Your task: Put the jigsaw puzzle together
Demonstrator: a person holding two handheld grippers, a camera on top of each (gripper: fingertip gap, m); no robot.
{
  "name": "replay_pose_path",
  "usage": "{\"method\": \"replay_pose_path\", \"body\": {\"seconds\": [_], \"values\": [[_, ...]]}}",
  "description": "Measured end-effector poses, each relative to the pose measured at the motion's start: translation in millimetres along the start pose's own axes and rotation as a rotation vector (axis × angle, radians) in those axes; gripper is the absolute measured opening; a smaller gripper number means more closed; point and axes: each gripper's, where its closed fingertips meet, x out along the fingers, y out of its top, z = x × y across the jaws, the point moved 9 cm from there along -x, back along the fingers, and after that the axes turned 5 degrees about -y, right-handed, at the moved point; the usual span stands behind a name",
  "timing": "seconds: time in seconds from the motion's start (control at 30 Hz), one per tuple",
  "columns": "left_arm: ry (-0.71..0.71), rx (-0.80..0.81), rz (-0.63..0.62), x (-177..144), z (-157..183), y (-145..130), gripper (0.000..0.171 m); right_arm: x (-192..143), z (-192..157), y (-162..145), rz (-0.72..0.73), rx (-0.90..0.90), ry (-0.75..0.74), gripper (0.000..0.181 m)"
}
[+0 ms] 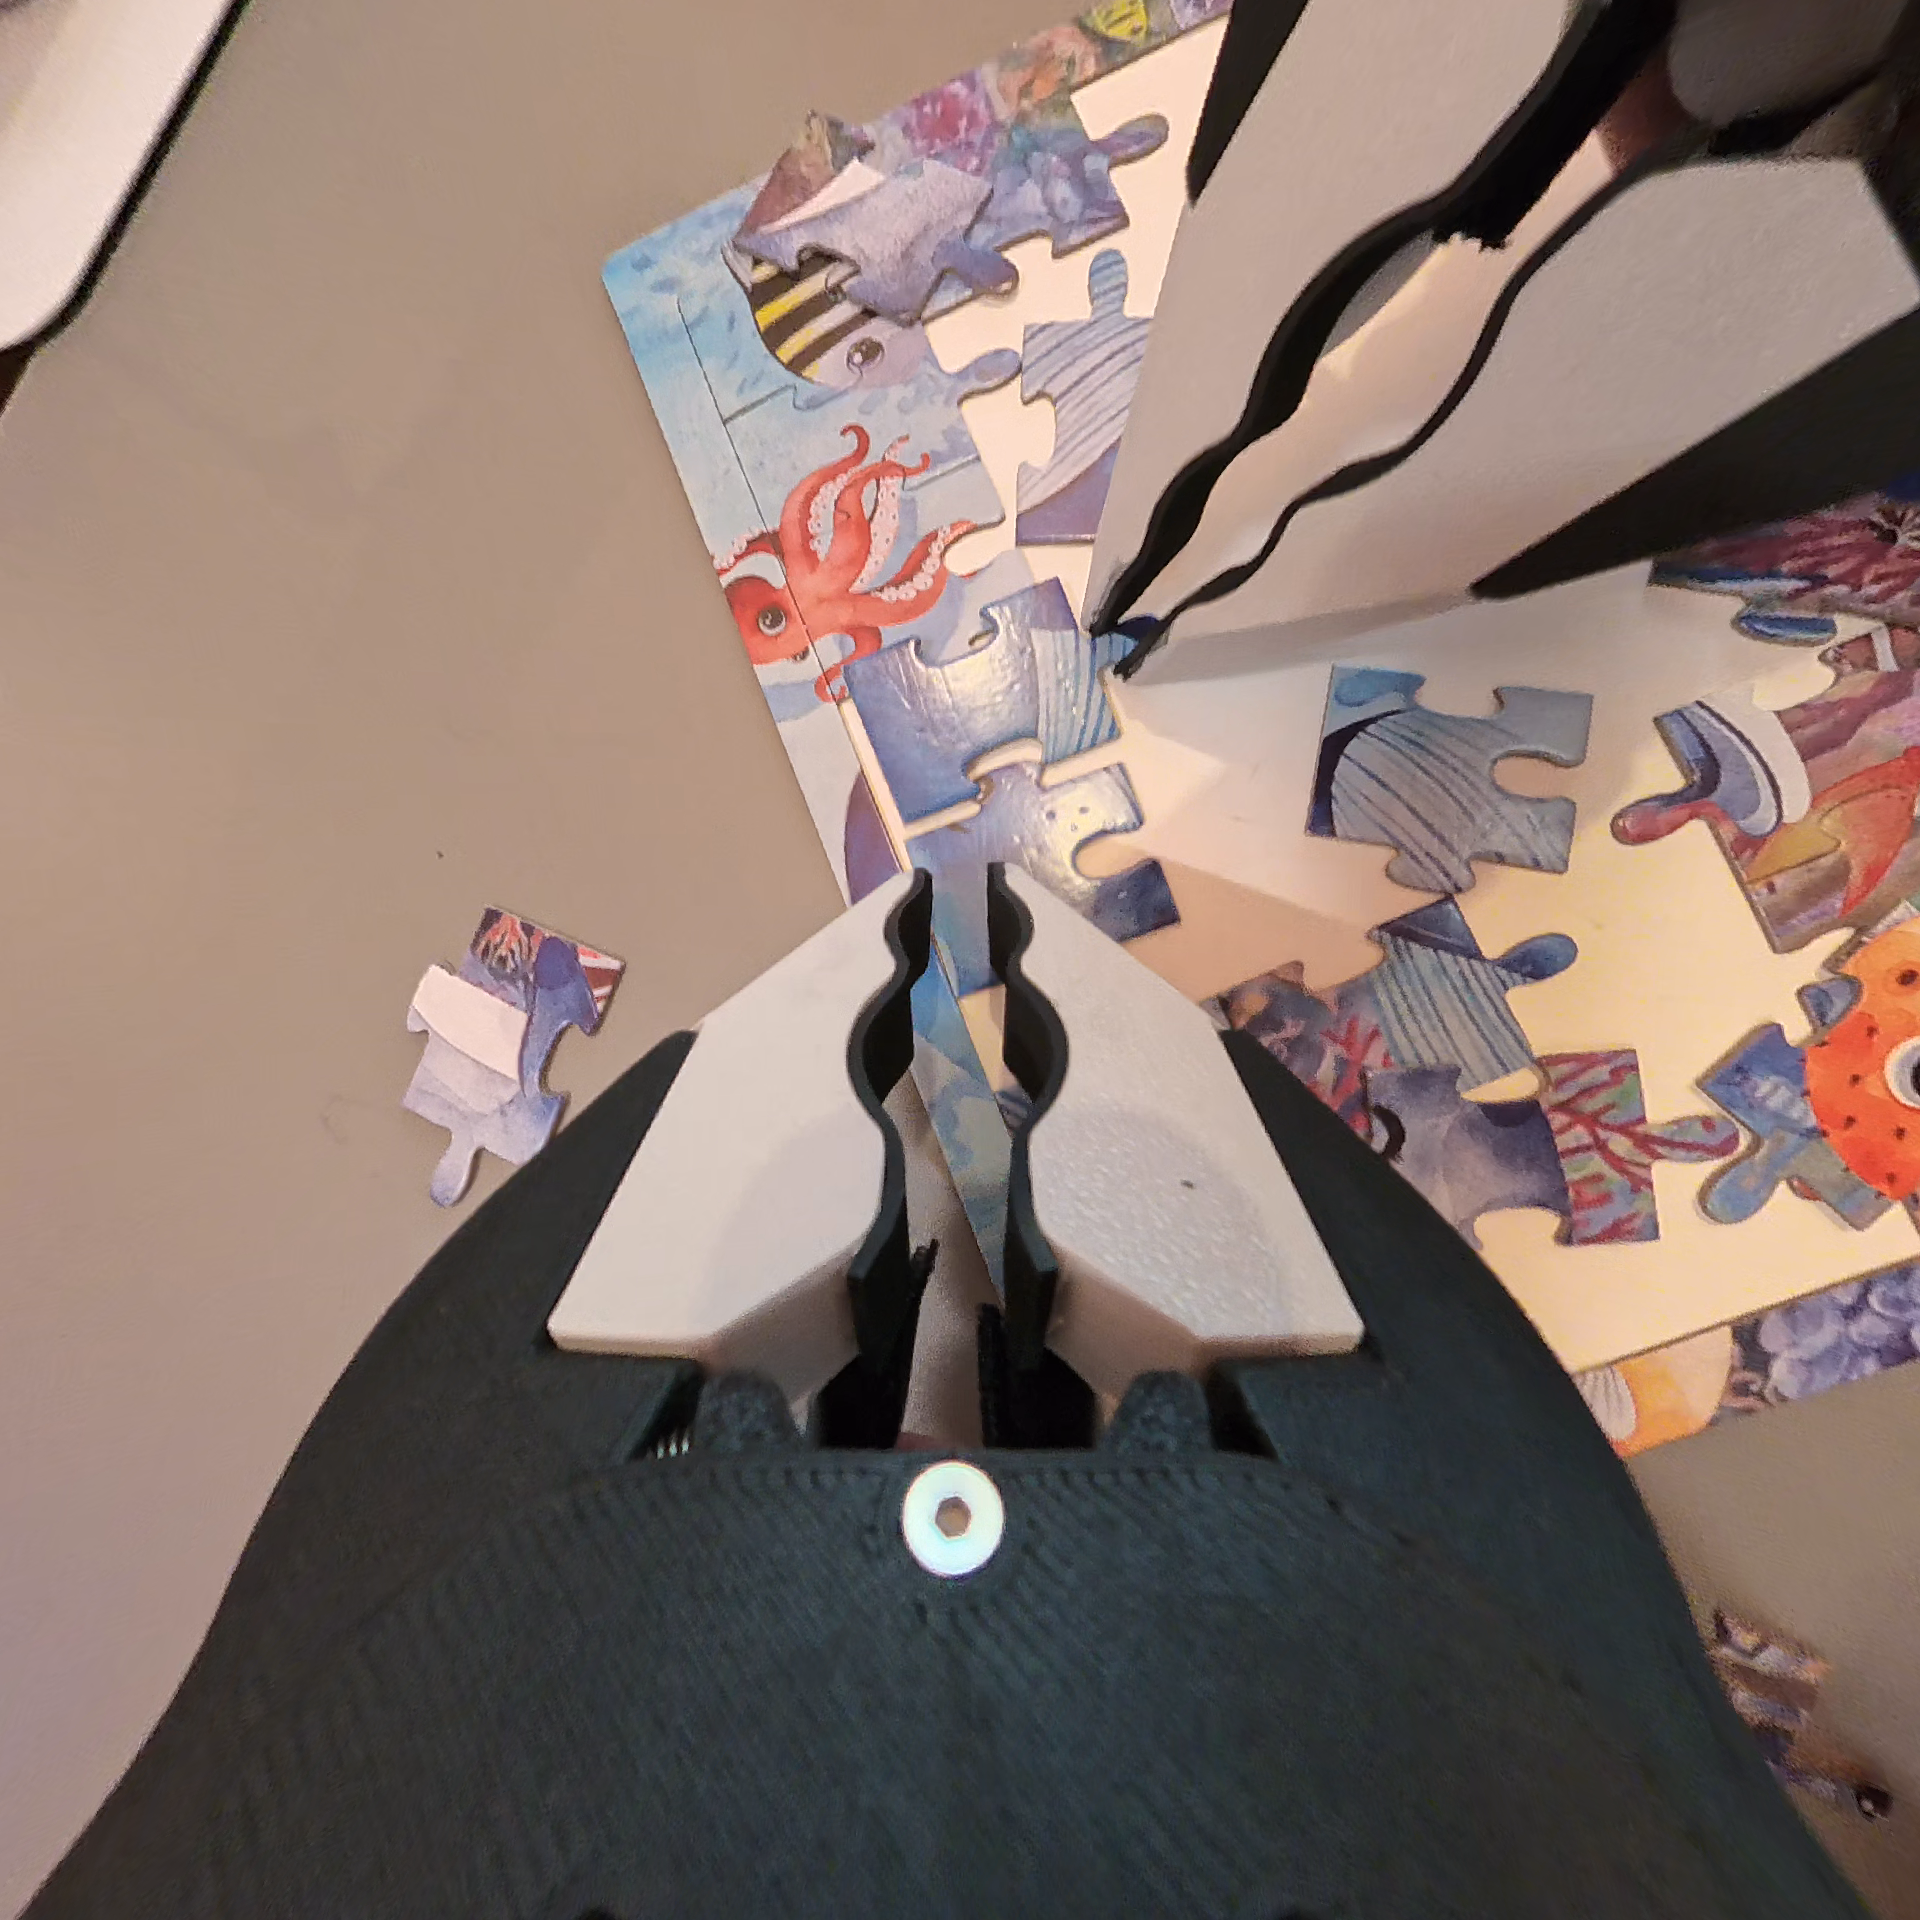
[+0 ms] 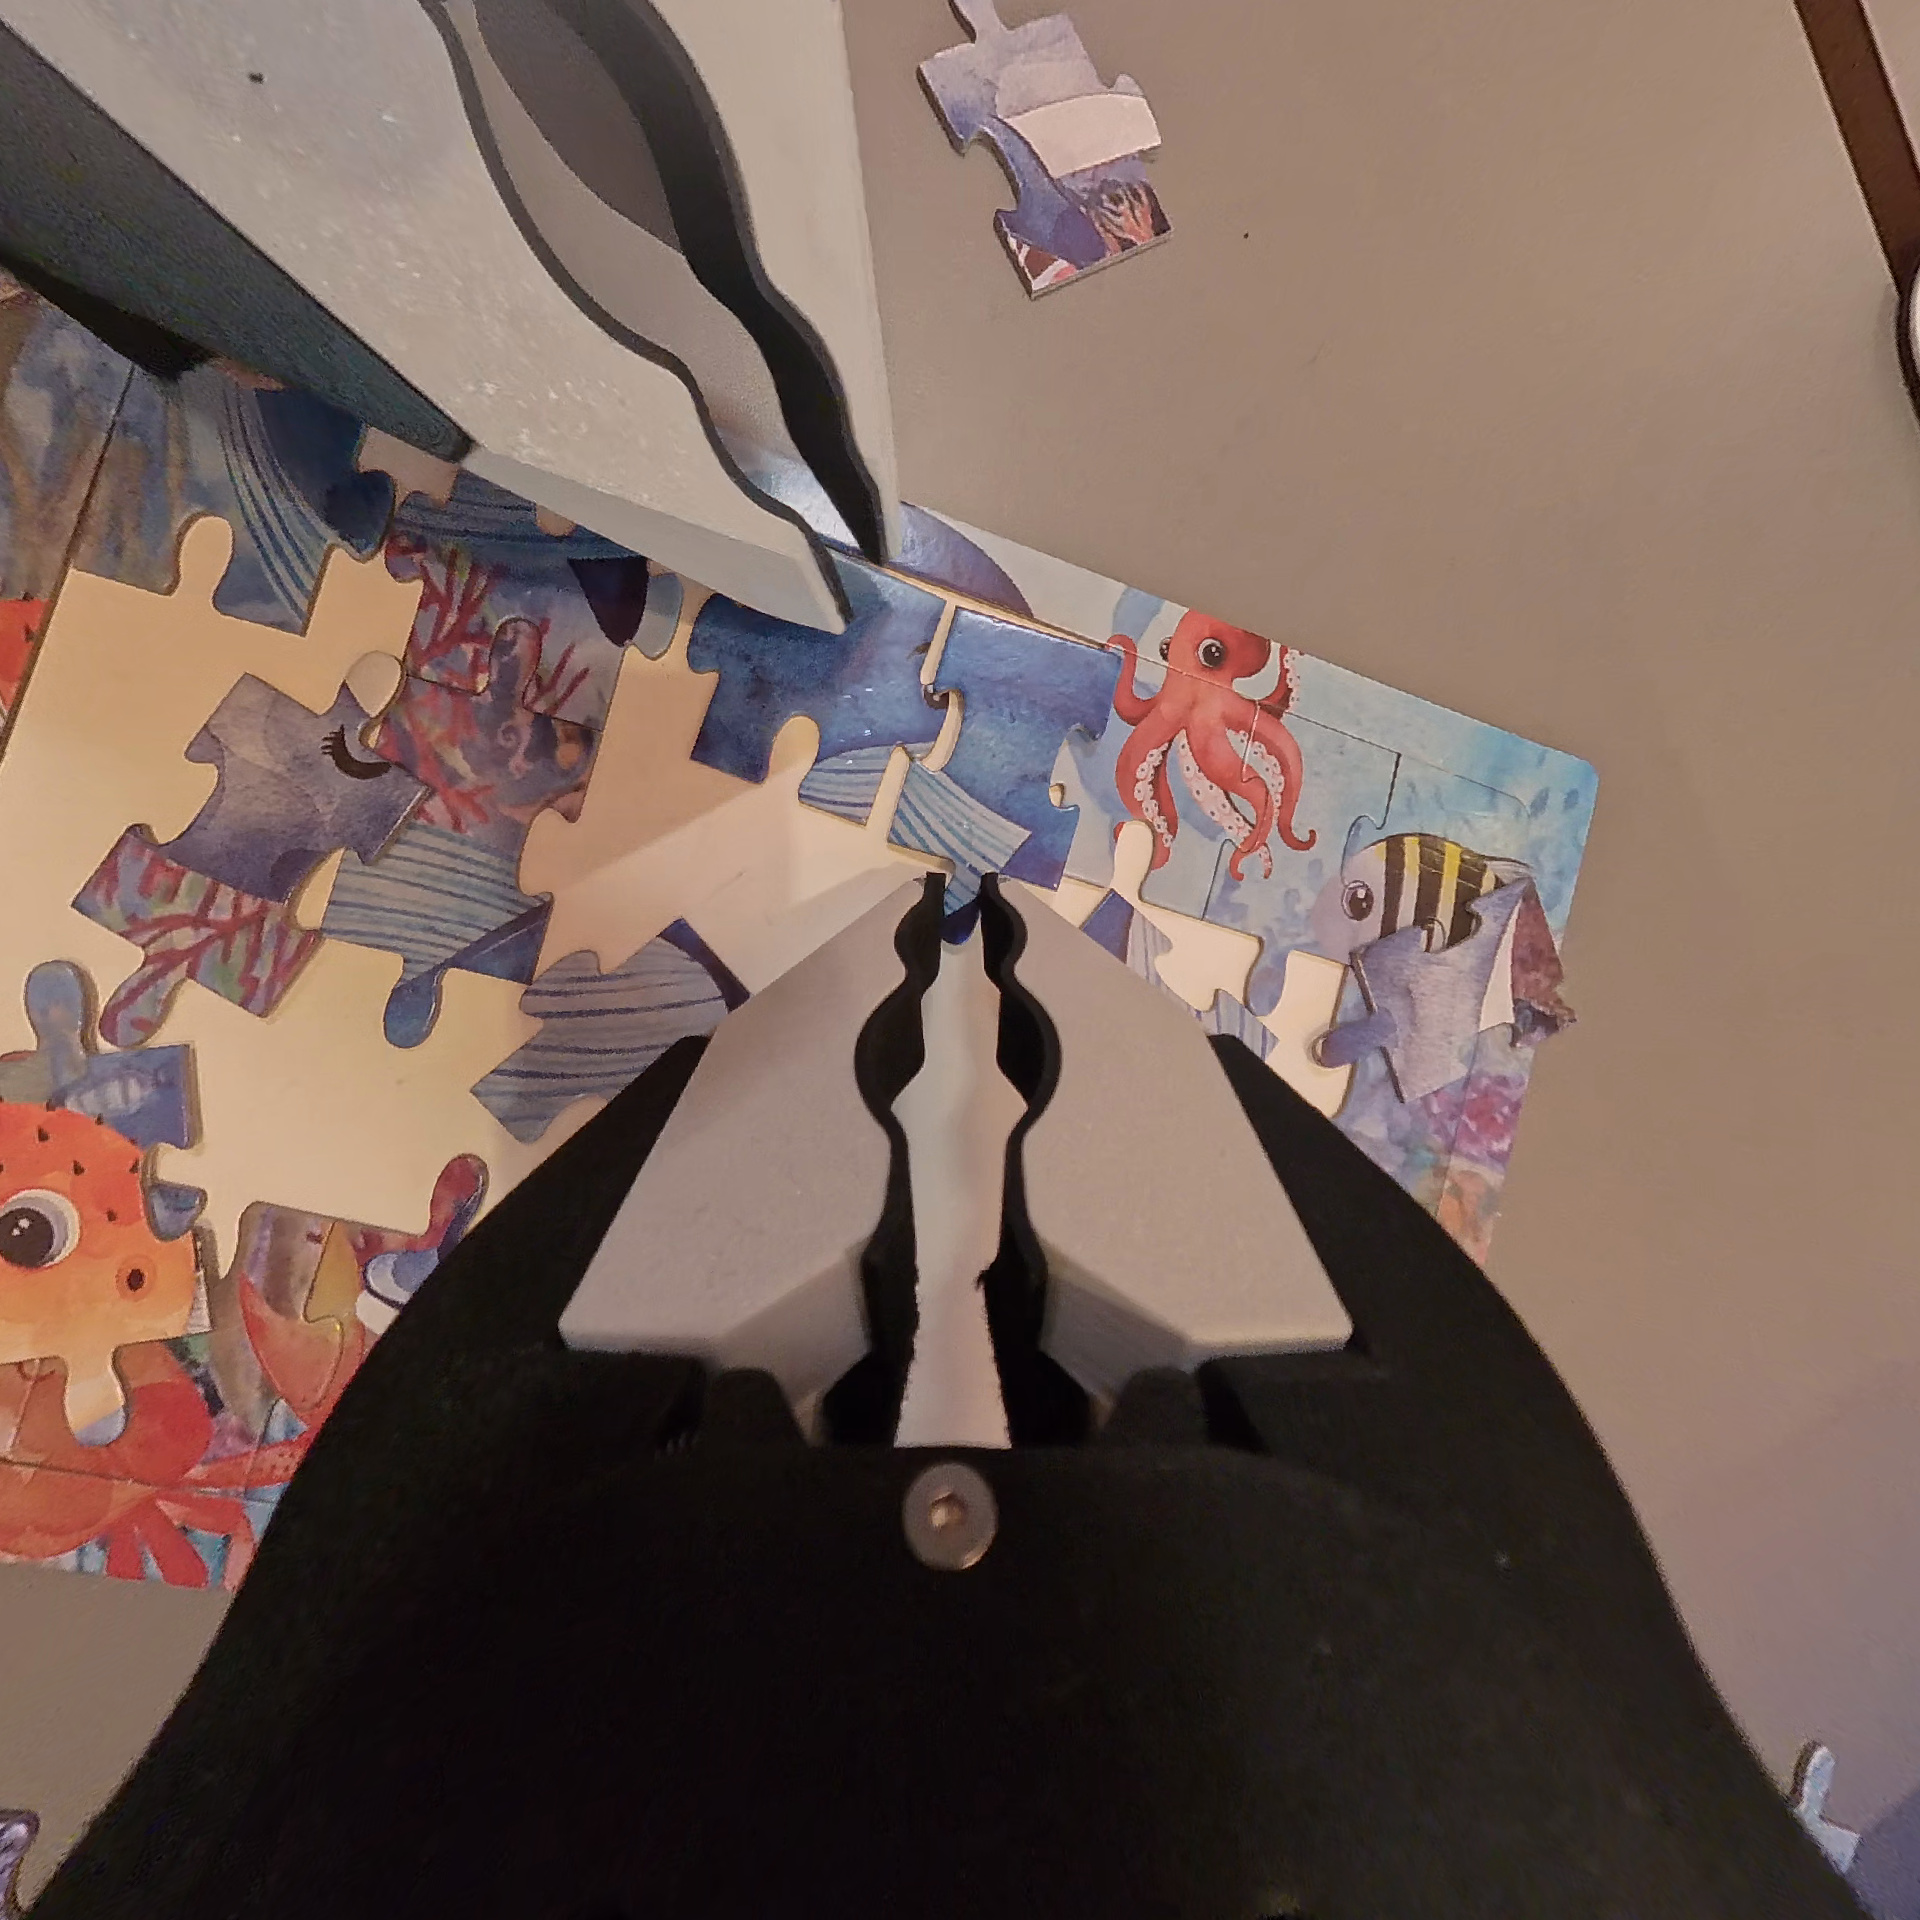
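Left gripper (image 1: 956, 883) is tipped down over the near edge of the puzzle tray (image 1: 665, 343), jaws narrow with a small gap; a blue piece edge shows through the gap but can't tell if it's pinched or just lying below. In the right wrist view its tips (image 2: 857, 582) touch a dark blue piece (image 2: 821, 686) at the tray's edge. Right gripper (image 2: 961, 888) also points down at the tray, jaws narrow, nearly closed, nothing seen between the pads, only pale tray and a bit of blue at the tips. From the left wrist view the right gripper (image 1: 1127, 644) comes in from the upper right, tips down at the corner of a blue striped piece (image 1: 987, 686); contact or grip unclear. The two grippers face each other across that same cluster of blue pieces, tips near but apart. The tray lies flat on a grey-beige table (image 1: 312, 623), its border printed with sea art: red octopus (image 1: 831, 561), striped fish (image 1: 800, 312). Inside, the cream base shows between loose, mostly unjoined pieces: blue whale-striped ones, coral ones, an orange pufferfish piece (image 1: 1870, 1049). One piece with a peeled white patch (image 1: 873, 229) sits askew over the tray corner by the fish. Another peeled piece (image 1: 509, 1039) lies alone on the table, well apart from the tray. More pieces, blurred, at the table's lower right edge (image 1: 1777, 1694). A white object (image 1: 62, 135) at far upper left, too cropped to tell.
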Motion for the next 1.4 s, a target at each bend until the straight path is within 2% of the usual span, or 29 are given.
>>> {"method": "replay_pose_path", "body": {"seconds": [0.43, 0.7, 1.4], "values": [[0.038, -0.007, 0.049, -1.6, -4.3, 5.2, 0.01, 2.3, -7.1, 5.9, 0.003, -0.037, -0.017, 0.005], [0.034, -0.004, -0.005, 10.5, -2.7, 2.3, 0.004, 2.4, -8.3, 6.4, 0.011, -0.063, -0.009, 0.005], [0.009, -0.04, 0.008, 12.0, -2.9, 4.6, 0.0, 3.4, -4.2, 3.7, 0.039, -0.035, 0.04, 0.005]]}}
